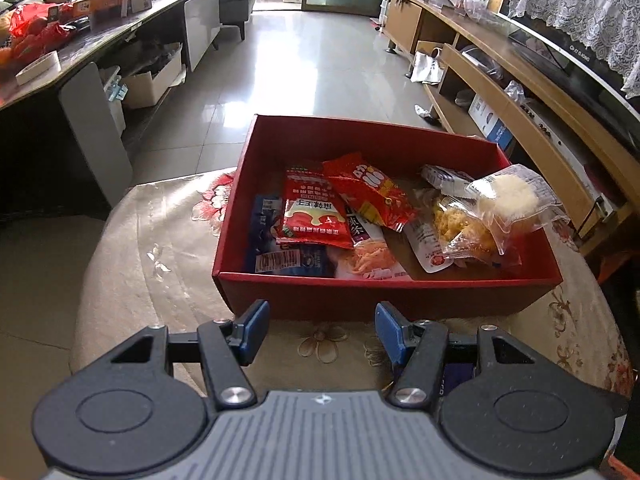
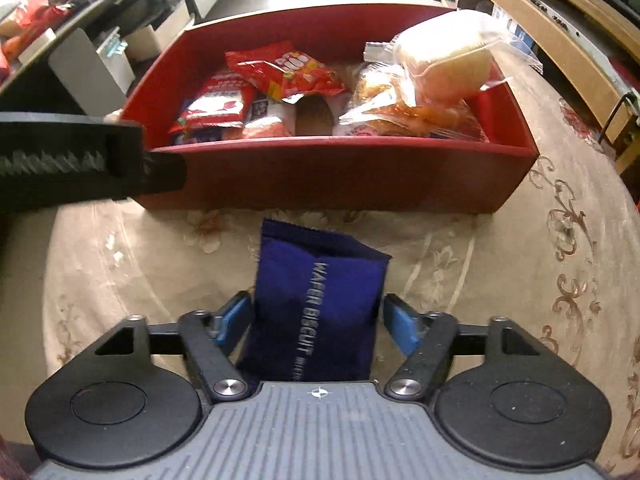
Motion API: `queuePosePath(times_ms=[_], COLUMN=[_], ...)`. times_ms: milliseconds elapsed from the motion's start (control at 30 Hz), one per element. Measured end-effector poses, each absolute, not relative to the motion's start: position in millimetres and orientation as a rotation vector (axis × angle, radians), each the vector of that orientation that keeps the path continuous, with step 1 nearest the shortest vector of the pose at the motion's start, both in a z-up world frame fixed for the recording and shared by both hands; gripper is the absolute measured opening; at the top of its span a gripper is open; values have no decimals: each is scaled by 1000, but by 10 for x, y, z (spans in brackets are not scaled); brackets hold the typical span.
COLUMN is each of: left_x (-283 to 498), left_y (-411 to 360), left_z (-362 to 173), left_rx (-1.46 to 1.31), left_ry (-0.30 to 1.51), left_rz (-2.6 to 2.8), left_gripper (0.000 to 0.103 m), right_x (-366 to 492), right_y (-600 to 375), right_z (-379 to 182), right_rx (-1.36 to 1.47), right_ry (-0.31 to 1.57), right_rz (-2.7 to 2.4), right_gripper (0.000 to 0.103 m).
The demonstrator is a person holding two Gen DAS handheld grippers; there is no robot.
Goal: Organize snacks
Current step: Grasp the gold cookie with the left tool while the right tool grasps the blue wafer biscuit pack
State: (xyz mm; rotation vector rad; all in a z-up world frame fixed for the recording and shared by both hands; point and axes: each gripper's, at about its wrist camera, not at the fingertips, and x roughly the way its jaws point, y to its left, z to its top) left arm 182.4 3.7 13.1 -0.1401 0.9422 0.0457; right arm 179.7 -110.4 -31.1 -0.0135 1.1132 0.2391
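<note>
A red box [image 1: 384, 300] [image 2: 340, 176] stands on the round table and holds several snack packets: red bags [image 1: 316, 212] [image 2: 288, 72], a clear bread packet [image 1: 512, 196] [image 2: 444, 60] and others. My left gripper [image 1: 322, 330] is open and empty just in front of the box's near wall. My right gripper [image 2: 318, 322] is open, with a dark blue wafer biscuit packet [image 2: 320, 304] lying on the cloth between its fingers [image 2: 236, 316]; whether the pads touch the packet is unclear. The left gripper's body [image 2: 80, 160] shows at the left of the right wrist view.
The table wears a beige floral cloth [image 1: 160, 260] [image 2: 520, 280]. A dark cluttered desk [image 1: 80, 40] stands at the left, a long wooden TV bench [image 1: 520, 92] at the right, and tiled floor [image 1: 300, 60] lies beyond the box.
</note>
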Motion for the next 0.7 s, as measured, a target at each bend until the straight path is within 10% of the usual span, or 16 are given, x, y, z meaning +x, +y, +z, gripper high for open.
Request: queuePosePath(times_ms=[700], left_x=[1814], left_y=[-414], left_z=[-220], left_rx=[-23], left_ry=[1095], left_rz=[-160], left_gripper=[59], right_x=[1639], right_y=[-1873], right_z=[-307], right_rx=[-41], right_ry=[1120], right_rz=[79], right_gripper=[76])
